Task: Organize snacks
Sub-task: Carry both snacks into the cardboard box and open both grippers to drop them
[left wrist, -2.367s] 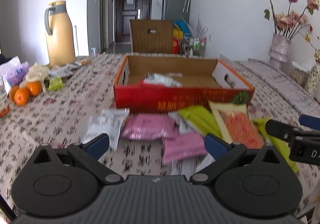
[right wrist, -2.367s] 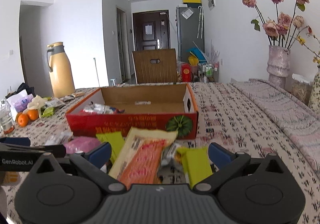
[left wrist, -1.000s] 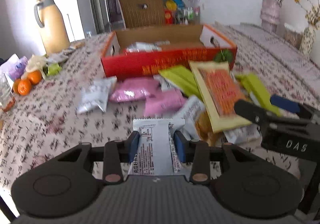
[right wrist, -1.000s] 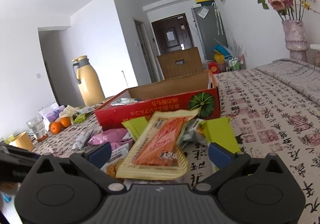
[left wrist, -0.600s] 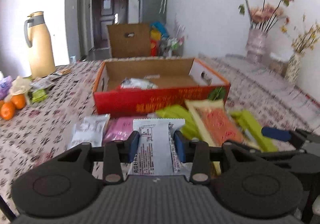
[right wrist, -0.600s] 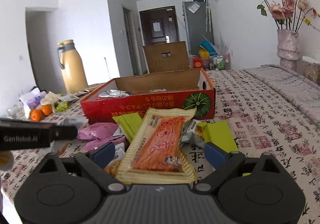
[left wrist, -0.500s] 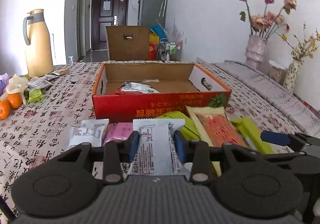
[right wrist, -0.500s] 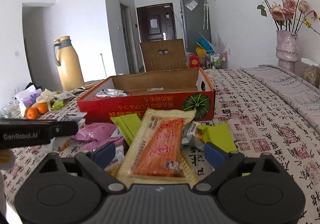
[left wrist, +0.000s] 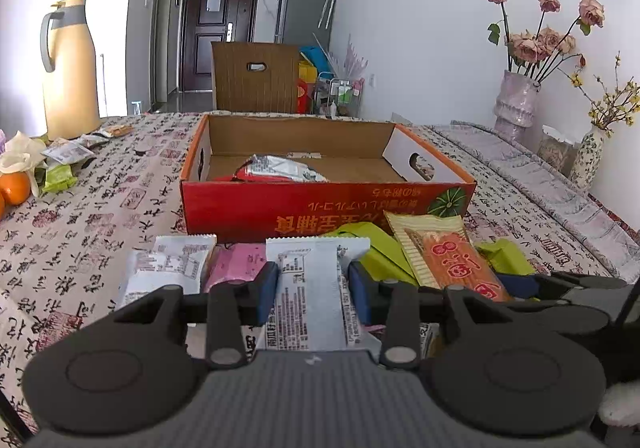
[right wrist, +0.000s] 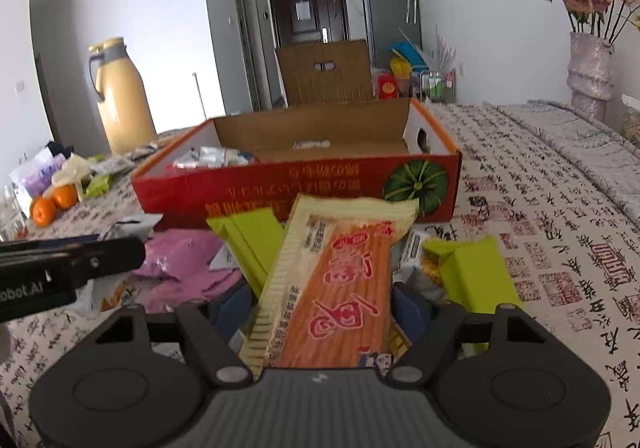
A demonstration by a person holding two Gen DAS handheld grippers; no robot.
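My left gripper (left wrist: 313,288) is shut on a white snack packet (left wrist: 312,288) and holds it above the snack pile, short of the red cardboard box (left wrist: 320,204). The box holds a silver packet (left wrist: 280,168). My right gripper (right wrist: 324,308) is shut on a large yellow-and-orange snack packet (right wrist: 336,280), lifted at the pile's right side; this packet also shows in the left wrist view (left wrist: 444,256). The box (right wrist: 296,184) lies just ahead of it.
Loose pink (left wrist: 236,264), white (left wrist: 168,268) and green (right wrist: 472,268) packets lie on the patterned tablecloth before the box. A yellow thermos (left wrist: 70,68), oranges (right wrist: 52,204) and small packets stand at the left. Flower vases (left wrist: 516,100) stand at the right edge.
My left gripper has closed on the white packet and lifted it toward the box. My right gripper has closed on the yellow-and-orange packet, which now tilts up off the pile.
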